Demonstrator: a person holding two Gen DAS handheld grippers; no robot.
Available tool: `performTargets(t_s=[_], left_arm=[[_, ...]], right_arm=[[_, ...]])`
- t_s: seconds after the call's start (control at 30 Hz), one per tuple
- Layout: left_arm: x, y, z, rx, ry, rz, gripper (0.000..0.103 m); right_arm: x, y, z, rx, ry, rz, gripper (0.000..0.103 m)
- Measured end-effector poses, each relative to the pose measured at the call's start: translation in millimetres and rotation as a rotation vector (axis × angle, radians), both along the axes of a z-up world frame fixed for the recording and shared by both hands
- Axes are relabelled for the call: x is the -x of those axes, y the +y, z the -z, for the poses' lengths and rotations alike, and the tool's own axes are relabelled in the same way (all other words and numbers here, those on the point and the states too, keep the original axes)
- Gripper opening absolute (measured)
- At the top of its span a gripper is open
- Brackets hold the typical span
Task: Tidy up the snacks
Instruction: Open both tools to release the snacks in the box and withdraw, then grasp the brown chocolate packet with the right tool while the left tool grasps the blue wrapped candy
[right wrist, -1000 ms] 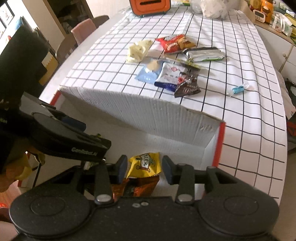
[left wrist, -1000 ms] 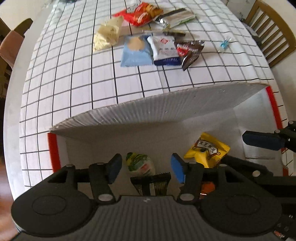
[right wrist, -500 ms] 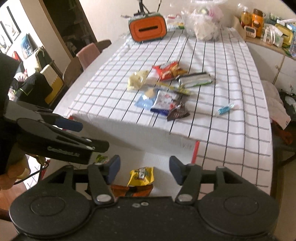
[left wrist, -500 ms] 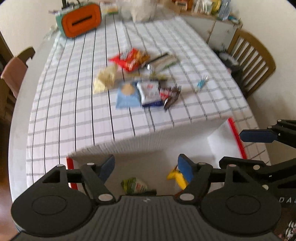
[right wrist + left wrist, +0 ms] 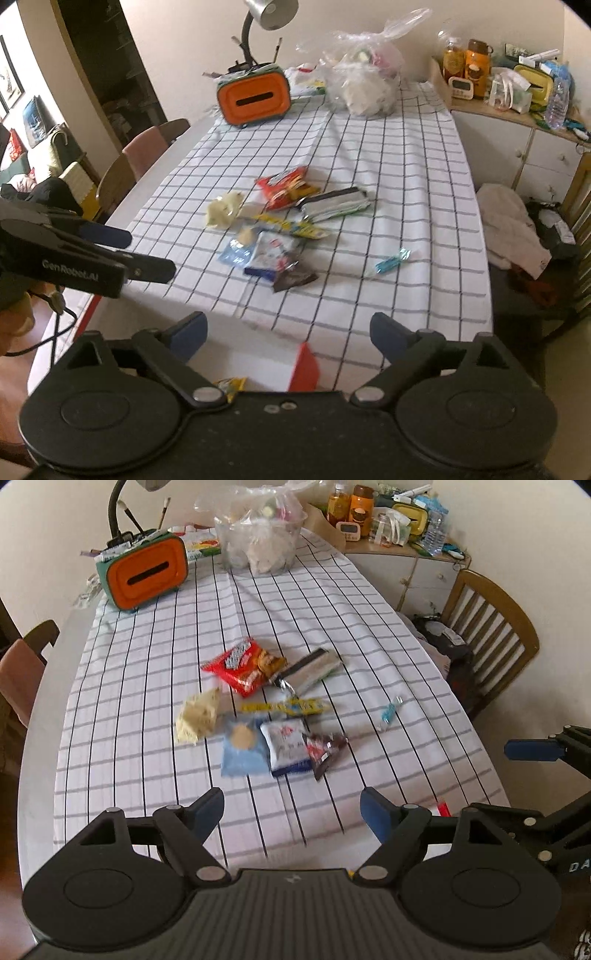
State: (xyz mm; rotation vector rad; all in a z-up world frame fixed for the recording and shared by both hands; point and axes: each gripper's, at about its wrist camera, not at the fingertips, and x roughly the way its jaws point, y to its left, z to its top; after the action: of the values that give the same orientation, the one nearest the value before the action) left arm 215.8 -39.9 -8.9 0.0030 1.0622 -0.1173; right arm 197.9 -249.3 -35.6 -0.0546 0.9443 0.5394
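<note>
Still mostly undone, by the look of it: snack packets point(image 5: 275, 716) heaped mid-bench on the checked cloth point(image 5: 147, 686), a blue-wrapped candy point(image 5: 391, 263) apart to one side. Only a yellow packet point(image 5: 232, 386) glimpsed in the red-edged box point(image 5: 304, 365) at the near edge. Left gripper point(image 5: 291, 812) and right gripper point(image 5: 288, 334) both empty, jaws spreading, nothing between.

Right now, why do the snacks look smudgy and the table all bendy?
Left wrist view: motion blur smears the snack pile; the fisheye lens curves the tablecloth lines. Right wrist view: snacks sharper, near cloth edge blurred, same bending.
</note>
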Motion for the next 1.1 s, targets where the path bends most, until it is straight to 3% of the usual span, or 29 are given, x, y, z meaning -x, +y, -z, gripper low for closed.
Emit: performTargets(t_s=[0.27, 0.63, 0.9, 1.1], left_arm=[[-35, 10, 7, 0.007, 0.044, -0.044, 0.081], [-59, 29, 26, 0.005, 0.114, -0.082, 0.081], [-71, 39, 38, 0.038, 0.174, -0.12, 0.081], [-80, 37, 38, 0.028, 0.208, -0.12, 0.081]], right_arm=[[-51, 14, 21, -0.006, 0.048, -0.017, 0.095], [-115, 77, 89, 0.051, 0.184, -0.119, 0.092], [-140, 97, 122, 0.114, 0.239, -0.145, 0.08], [-146, 100, 133, 0.114, 0.28, -0.179, 0.061]])
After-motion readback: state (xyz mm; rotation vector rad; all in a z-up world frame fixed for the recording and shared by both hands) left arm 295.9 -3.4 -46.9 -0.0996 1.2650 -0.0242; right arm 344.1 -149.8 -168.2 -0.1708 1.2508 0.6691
